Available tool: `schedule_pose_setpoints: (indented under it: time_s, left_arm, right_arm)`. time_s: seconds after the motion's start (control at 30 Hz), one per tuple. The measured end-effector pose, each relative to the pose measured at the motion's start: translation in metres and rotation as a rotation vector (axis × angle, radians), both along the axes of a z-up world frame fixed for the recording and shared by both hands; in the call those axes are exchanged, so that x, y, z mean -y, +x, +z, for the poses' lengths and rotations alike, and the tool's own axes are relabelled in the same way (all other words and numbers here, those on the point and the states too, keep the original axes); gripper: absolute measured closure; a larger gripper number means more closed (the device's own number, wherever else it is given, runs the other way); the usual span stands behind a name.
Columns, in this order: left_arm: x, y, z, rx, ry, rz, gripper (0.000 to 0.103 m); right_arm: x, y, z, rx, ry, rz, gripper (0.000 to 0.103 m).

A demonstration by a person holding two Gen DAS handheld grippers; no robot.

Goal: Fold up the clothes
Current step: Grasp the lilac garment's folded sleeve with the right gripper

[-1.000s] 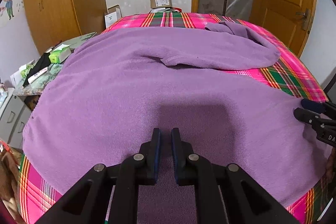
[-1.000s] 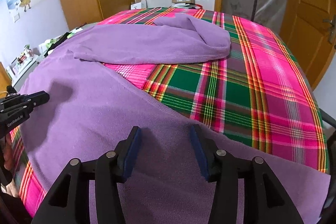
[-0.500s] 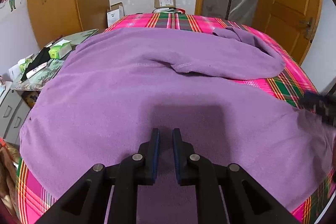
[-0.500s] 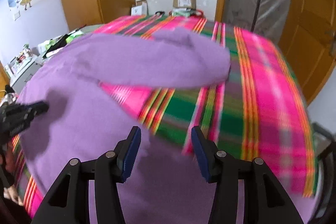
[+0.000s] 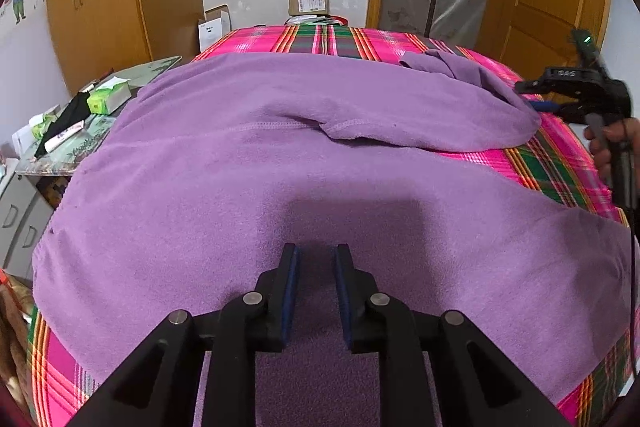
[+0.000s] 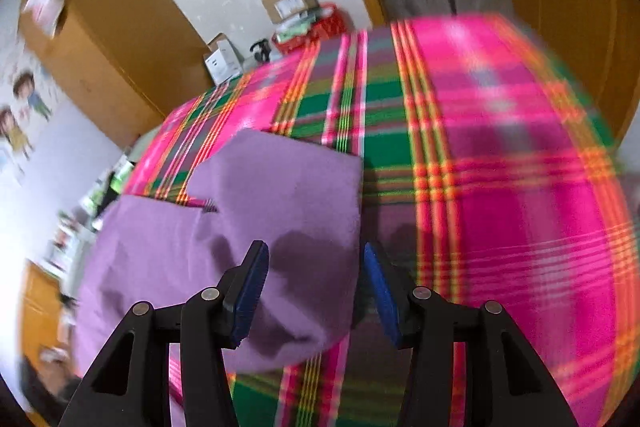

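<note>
place: home bedroom | cues: plaid-covered bed (image 5: 560,163), wooden wardrobe (image 5: 100,7), cartoon wall stickers (image 6: 24,107)

The right gripper (image 6: 316,259) is wide open over the purple cloth (image 6: 276,211) on the checked bed (image 6: 500,187)

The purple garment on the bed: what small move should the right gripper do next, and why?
Probably close the right gripper on the sleeve end of the purple garment. Its open jaws straddle that edge, nothing is held, and the sleeve lies unfolded on the plaid cover.
</note>
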State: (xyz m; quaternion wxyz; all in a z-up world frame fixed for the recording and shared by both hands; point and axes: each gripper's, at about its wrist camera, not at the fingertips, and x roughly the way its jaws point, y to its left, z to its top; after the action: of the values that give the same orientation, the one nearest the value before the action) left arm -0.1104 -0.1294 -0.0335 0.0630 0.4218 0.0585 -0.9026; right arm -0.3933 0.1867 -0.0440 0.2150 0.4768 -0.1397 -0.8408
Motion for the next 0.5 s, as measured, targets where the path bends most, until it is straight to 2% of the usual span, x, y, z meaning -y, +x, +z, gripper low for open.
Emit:
schedule_pose_setpoints:
  time_s: [0.07, 0.13, 0.17, 0.2, 0.37, 0.43, 0.5]
  left_arm:
    - [0.000, 0.000, 0.000, -0.001, 0.005, -0.001, 0.082]
    - [0.000, -0.001, 0.000, 0.000, 0.002, -0.002, 0.082]
    - [-0.001, -0.001, 0.000, 0.001, 0.000, -0.003, 0.082]
    - [-0.001, -0.001, 0.001, 0.001, -0.001, -0.003, 0.082]
    - [-0.002, 0.001, 0.001, 0.001, -0.004, -0.003, 0.081]
    - [-0.003, 0.001, 0.001, 0.002, -0.010, -0.003, 0.081]
    - [-0.004, 0.002, 0.001, 0.003, -0.014, -0.003, 0.081]
  right_arm:
    - [-0.002, -0.009, -0.009, 0.045, -0.045, -0.007, 0.051]
    - [0.002, -0.010, -0.007, 0.027, -0.073, 0.014, 0.066]
    - [0.005, -0.008, -0.003, 0.011, -0.068, 0.022, 0.086]
    - [0.008, -0.004, 0.002, -0.015, -0.050, 0.022, 0.089]
    - [0.041, 0.036, 0.043, -0.188, -0.005, 0.120, 0.095]
    - [0.062, 0.066, 0.058, -0.249, 0.001, 0.212, 0.095]
    - [0.089, 0.099, 0.060, -0.264, 0.032, 0.348, 0.095]
